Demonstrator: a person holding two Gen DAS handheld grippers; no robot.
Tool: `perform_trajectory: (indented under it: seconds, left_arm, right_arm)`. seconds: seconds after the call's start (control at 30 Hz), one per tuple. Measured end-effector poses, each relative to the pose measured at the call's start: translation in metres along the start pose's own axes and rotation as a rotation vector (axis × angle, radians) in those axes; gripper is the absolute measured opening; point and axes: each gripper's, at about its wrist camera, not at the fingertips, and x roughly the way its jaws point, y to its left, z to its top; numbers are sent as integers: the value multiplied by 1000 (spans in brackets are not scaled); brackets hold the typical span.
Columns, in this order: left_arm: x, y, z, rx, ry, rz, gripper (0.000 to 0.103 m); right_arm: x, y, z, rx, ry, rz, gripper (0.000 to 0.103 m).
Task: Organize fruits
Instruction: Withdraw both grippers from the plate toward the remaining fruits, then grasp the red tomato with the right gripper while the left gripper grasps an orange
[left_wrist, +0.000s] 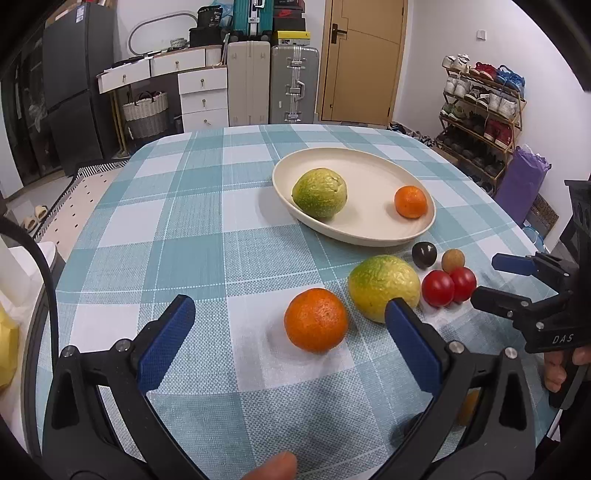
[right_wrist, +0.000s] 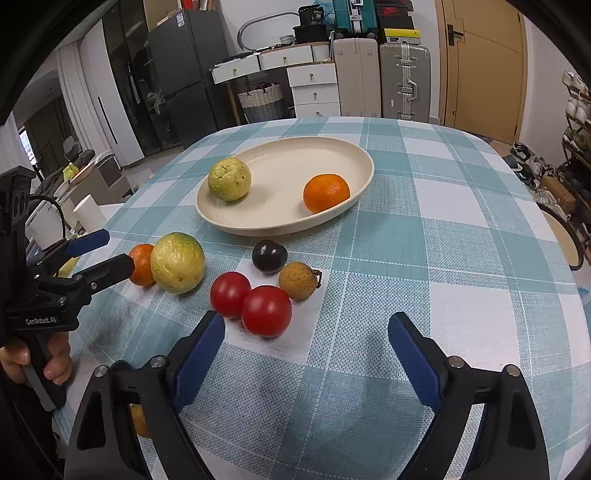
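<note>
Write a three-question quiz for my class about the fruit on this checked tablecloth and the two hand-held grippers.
1. How many fruits lie in the cream plate?
2. True or false: the right hand-held gripper is shut on a red tomato.
3. Which fruit lies straight ahead of the left hand-held gripper? A. dark plum B. orange C. brown longan

Key
1. Two: a green-yellow fruit and an orange.
2. False; it is open.
3. B, the orange on the cloth.

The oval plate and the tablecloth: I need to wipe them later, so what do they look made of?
The plate looks like matte cream plastic or glazed ceramic: smooth, evenly coloured, with only a soft sheen; I cannot tell which. The tablecloth looks like woven fabric or textured vinyl: a fine grid weave shows across its teal-and-white check.
</note>
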Motion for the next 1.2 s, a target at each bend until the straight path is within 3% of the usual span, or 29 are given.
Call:
perform_trajectory:
  seconds: [0.23, 0.47, 1.2]
  left_arm:
    - [3, 2, -1, -7, 17, 1, 103]
    - [7, 7, -2, -18, 32, 2, 103]
    - [14, 13, -4, -41, 62, -5, 103]
  right_arm:
    - [2, 5, -1, -20, 16, 8, 82]
    - [5, 12, -2, -55, 27, -3, 80]
    - [16, 19, 5, -99, 63, -26, 60]
